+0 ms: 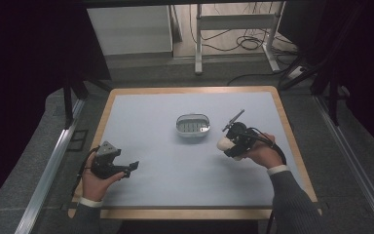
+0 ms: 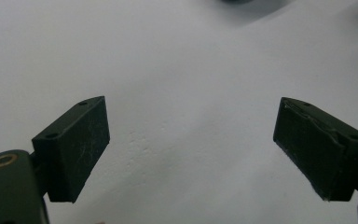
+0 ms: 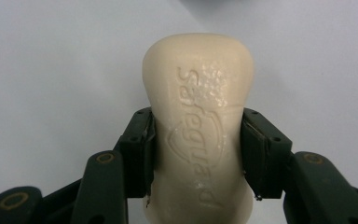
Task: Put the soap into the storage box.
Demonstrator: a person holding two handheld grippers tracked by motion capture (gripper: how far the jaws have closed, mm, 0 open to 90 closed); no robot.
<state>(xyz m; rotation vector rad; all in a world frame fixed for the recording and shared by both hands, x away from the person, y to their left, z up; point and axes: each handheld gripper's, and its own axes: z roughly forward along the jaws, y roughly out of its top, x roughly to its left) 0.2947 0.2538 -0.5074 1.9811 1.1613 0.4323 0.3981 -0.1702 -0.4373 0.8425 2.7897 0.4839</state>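
**Soap in the right tool, dish waiting at centre**

Clenched on a cream soap bar (image 3: 198, 126) — the right tool (image 3: 198, 154), both pads pressed against the bar's narrow waist, embossed lettering facing the camera in the right gripper view. In the high view, bar (image 1: 223, 143) and right tool (image 1: 236, 139) right of centre, lifted off the pale blue surface (image 1: 165, 165), just right of and slightly below the small oval soap dish (image 1: 193, 125) at mid-frame. Left tool (image 1: 129, 168) at lower left, well apart from both, released: jaws spread wide over bare surface in the left gripper view (image 2: 191, 154), nothing between them.

Likely step in hand: carrying the bar to the dish. To do it well — keep the grip firm but not crushing, since soap looks slick and marks easily; bring the bar over the middle of the dish, level it along the dish's long axis, lower until it rests on the ridged floor, and only then ease the pads apart. Worth avoiding: clipping the rim, which could skid a light dish across the surface.

Offered by the right gripper view and not the high view: the exact pad contact and the wet-looking sheen on the lettering. Offered by the high view alone: the dish whole, and the bar's position relative to it.
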